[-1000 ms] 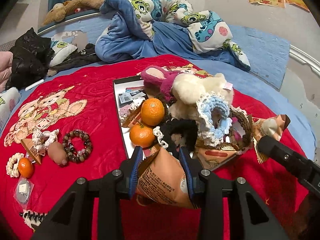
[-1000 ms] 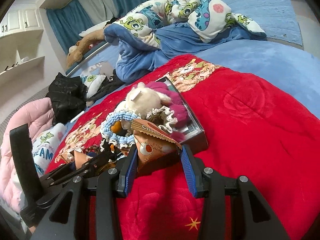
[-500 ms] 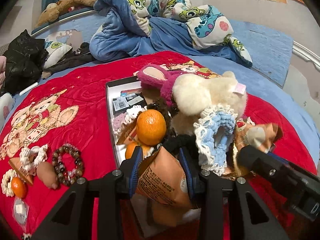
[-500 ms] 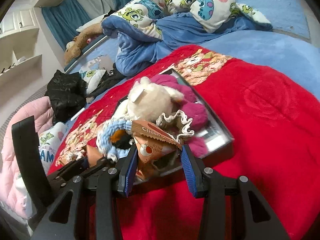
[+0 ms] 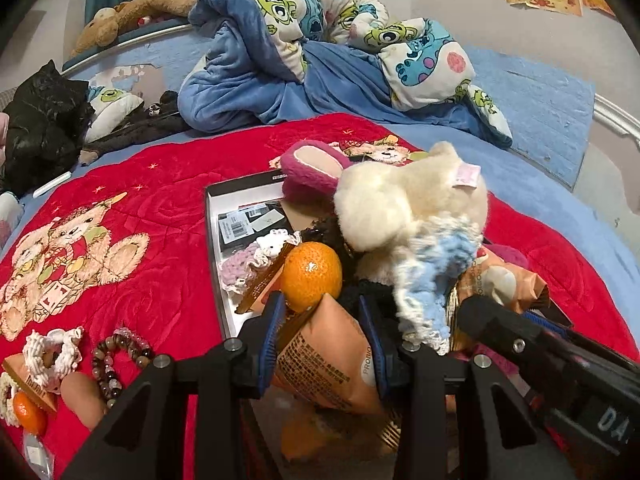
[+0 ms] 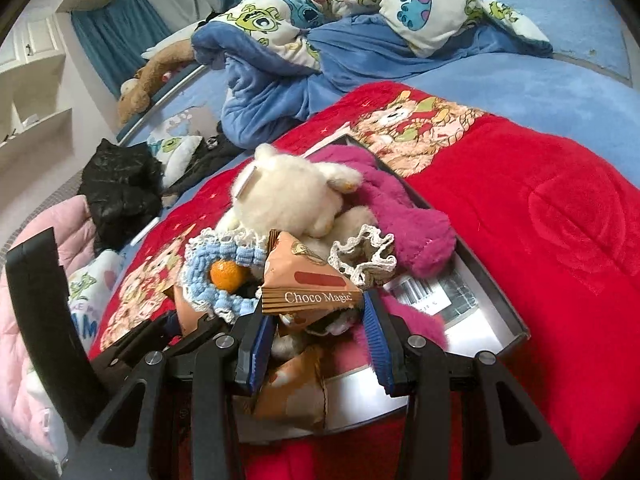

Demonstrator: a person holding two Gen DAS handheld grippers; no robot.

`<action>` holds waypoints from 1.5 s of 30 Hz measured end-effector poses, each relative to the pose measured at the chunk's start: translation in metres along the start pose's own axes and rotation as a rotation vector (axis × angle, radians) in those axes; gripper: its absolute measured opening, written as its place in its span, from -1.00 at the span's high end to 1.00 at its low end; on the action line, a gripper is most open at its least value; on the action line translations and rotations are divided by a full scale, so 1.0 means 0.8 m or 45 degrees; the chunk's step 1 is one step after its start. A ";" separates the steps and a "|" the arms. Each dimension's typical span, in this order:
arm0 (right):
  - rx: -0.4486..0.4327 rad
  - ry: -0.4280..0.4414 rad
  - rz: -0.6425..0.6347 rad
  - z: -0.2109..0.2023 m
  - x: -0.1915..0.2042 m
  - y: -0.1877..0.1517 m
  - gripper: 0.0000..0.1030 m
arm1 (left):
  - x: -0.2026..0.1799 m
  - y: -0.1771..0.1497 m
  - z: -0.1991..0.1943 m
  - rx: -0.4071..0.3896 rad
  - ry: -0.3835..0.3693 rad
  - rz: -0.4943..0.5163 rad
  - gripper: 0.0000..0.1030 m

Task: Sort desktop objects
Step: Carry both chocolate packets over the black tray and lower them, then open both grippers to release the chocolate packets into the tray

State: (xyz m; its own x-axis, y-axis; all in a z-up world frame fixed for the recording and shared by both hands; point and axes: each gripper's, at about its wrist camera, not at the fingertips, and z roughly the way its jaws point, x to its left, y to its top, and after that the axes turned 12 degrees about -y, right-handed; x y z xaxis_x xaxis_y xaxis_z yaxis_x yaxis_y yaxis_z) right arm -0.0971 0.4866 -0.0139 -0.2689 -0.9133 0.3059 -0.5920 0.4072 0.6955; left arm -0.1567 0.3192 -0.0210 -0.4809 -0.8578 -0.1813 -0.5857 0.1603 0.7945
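My left gripper [image 5: 321, 310] is shut on an orange snack packet [image 5: 328, 360], held just above the near end of a black tray [image 5: 212, 216]. In the tray lie a cream plush toy [image 5: 400, 208], a pink plush [image 5: 308, 168], a tangerine [image 5: 312, 276] and a blue crochet scrunchie [image 5: 432, 272]. My right gripper [image 6: 316, 312] is shut on a triangular "Choco Magic" packet [image 6: 308, 276], over the same tray [image 6: 500, 308], close behind the cream plush toy [image 6: 288, 196]. The grippers hang side by side.
The tray rests on a red blanket [image 5: 160, 184] on a bed. Left of the tray lie a bead bracelet [image 5: 120, 352], a white scrunchie [image 5: 52, 348] and a small tangerine [image 5: 28, 416]. A bunched blue quilt [image 5: 320, 60] and a black bag [image 5: 36, 128] sit farther back.
Both grippers have moved forward with their packets, from in front of the tray to over its near end. The pile in the tray now looks closer and larger.
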 end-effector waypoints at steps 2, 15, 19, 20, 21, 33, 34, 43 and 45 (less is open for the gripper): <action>-0.003 -0.023 -0.006 0.003 0.003 0.002 0.20 | -0.001 -0.004 -0.001 -0.019 0.003 0.004 0.25; -0.028 -0.109 -0.054 -0.007 0.021 -0.009 0.19 | 0.013 -0.015 -0.011 -0.074 -0.003 -0.056 0.21; -0.055 -0.147 -0.079 -0.013 0.026 -0.014 0.19 | 0.009 -0.019 -0.011 -0.082 0.014 -0.026 0.21; -0.058 -0.152 -0.083 -0.014 0.028 -0.015 0.19 | 0.009 -0.020 -0.012 -0.083 0.014 -0.026 0.21; -0.062 -0.158 -0.084 -0.015 0.029 -0.016 0.19 | 0.009 -0.020 -0.013 -0.084 0.012 -0.028 0.21; -0.124 -0.209 -0.090 -0.031 0.034 -0.018 -0.27 | 0.005 -0.024 -0.022 -0.085 -0.007 -0.026 -0.37; -0.134 -0.219 -0.089 -0.034 0.034 -0.018 -0.46 | 0.003 -0.025 -0.025 -0.093 0.017 -0.016 -0.63; -0.166 -0.235 -0.024 -0.047 0.018 -0.014 -1.00 | -0.004 -0.029 -0.045 -0.147 -0.004 0.012 -1.00; -0.156 -0.225 0.000 -0.046 0.013 -0.013 -1.00 | -0.007 -0.030 -0.047 -0.156 0.004 0.024 -1.00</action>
State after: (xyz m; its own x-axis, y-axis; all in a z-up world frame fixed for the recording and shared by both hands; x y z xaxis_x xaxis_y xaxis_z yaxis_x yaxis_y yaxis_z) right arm -0.0658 0.4730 0.0057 -0.4044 -0.8937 0.1942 -0.4985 0.3934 0.7725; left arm -0.1158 0.3021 -0.0171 -0.4891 -0.8567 -0.1640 -0.4925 0.1161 0.8625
